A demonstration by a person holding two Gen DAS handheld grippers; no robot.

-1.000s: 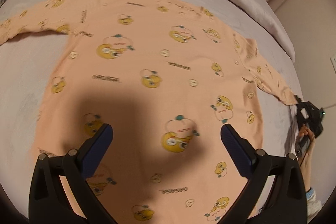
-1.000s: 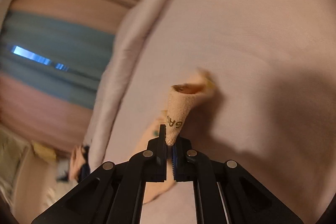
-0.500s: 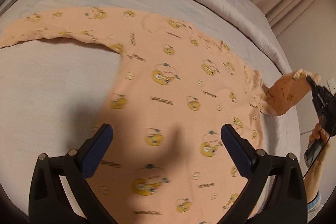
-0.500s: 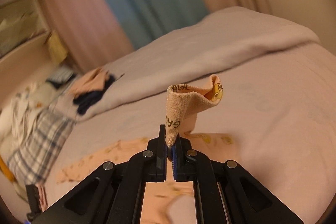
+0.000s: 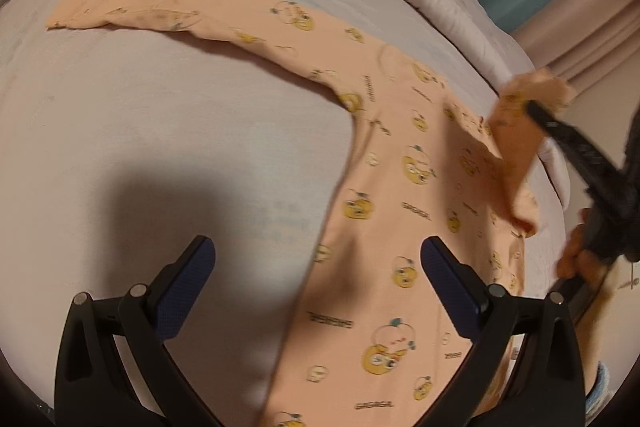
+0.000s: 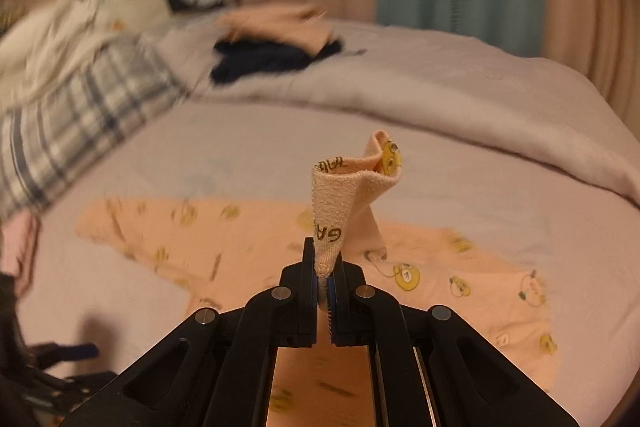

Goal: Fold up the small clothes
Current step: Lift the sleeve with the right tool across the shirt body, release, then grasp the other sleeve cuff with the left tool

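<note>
Jaws of the left gripper (image 5: 318,261) stand wide apart, grasping nothing, above the bed (image 5: 160,131). A peach shirt (image 5: 400,211) lies flat on the bed, one sleeve stretched out to the left. At the right edge, the right gripper (image 5: 536,109) lifts the other sleeve.

Right wrist view: jaws of the right gripper (image 6: 325,269) are clenched on the sleeve cuff (image 6: 340,199), raised above the shirt body (image 6: 440,291).

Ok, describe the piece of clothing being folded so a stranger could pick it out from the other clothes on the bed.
Start at the grey bed sheet; the peach shirt lies spread flat on it, one long sleeve stretched out, the other sleeve's cuff pinched in the right hand-held gripper. Unlike the dark garment and plaid fabric heaped by the curtains, it carries yellow cartoon faces and printed lettering.
</note>
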